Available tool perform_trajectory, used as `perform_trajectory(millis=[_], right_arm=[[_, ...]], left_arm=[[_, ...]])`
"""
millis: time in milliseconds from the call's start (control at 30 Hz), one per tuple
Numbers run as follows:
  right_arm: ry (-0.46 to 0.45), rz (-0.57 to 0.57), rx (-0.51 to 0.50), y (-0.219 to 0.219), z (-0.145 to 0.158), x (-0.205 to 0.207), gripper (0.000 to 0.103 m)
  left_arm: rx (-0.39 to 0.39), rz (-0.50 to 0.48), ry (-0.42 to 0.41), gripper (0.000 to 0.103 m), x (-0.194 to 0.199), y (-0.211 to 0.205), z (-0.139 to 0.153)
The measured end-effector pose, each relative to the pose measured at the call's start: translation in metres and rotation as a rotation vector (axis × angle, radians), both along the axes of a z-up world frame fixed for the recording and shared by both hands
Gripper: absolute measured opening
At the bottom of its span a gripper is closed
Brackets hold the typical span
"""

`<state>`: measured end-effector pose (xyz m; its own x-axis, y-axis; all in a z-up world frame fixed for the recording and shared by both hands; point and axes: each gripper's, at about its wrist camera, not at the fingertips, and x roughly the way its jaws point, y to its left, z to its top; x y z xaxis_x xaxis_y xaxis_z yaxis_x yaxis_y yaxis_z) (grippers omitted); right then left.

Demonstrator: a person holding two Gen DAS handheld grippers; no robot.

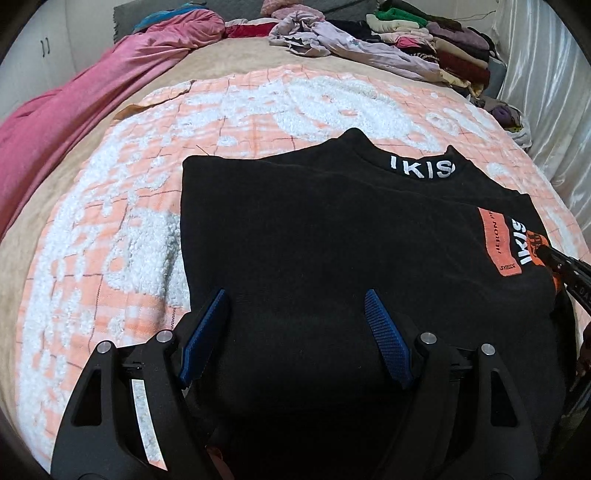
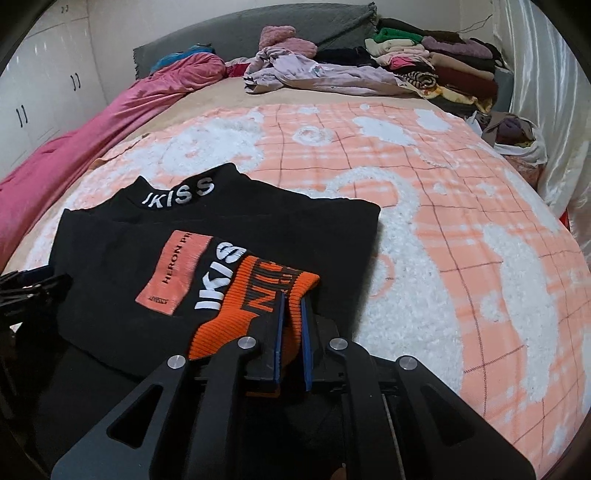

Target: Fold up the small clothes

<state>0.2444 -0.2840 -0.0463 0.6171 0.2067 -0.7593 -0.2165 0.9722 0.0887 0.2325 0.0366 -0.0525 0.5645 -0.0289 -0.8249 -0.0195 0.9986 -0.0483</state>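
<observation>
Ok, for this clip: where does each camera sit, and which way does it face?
Left wrist: on the left gripper, open above the black sweater, facing the bed's far end.
Right wrist: on the right gripper, shut on the orange cuff, facing likewise.
Shared: sweater, peach blanket, clothes pile; each glimpses the other gripper.

A home bedroom — a wide bed (image 2: pixel 229 96) under an orange-and-white blanket (image 2: pixel 424 192), a grey headboard (image 2: pixel 221 33) at the far end, stacked clothes (image 2: pixel 443 62) far right, white wardrobe doors (image 2: pixel 44 92) left — shiny curtain (image 2: pixel 546 92) right
</observation>
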Motion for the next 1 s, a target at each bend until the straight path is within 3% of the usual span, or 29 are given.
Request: perform_trajectory(millis=[233, 367, 667, 1000], right_arm=[[0.006, -0.007, 0.09, -0.014, 0.004, -0.001, 0.017], [-0.038, -0.012, 0.117, -0.021, 0.017, -0.009, 0.034], [-0.129, 0.065, 0.151, -0.013, 0.044, -0.029, 0.034], [-0.103, 0.224, 0.103, 0.036, 0.046, -0.047, 0.034]], left_arm=[[0.006, 0.01, -0.005, 0.068, -0.003, -0.001, 0.002], [0.017, 0.011, -0.01, 0.068, -0.006, -0.002, 0.005], [0.016, 0.011, -0.015, 0.069, -0.014, -0.004, 0.014], [-0.008, -0.013, -0.044, 0.069, -0.032, -0.013, 0.029]])
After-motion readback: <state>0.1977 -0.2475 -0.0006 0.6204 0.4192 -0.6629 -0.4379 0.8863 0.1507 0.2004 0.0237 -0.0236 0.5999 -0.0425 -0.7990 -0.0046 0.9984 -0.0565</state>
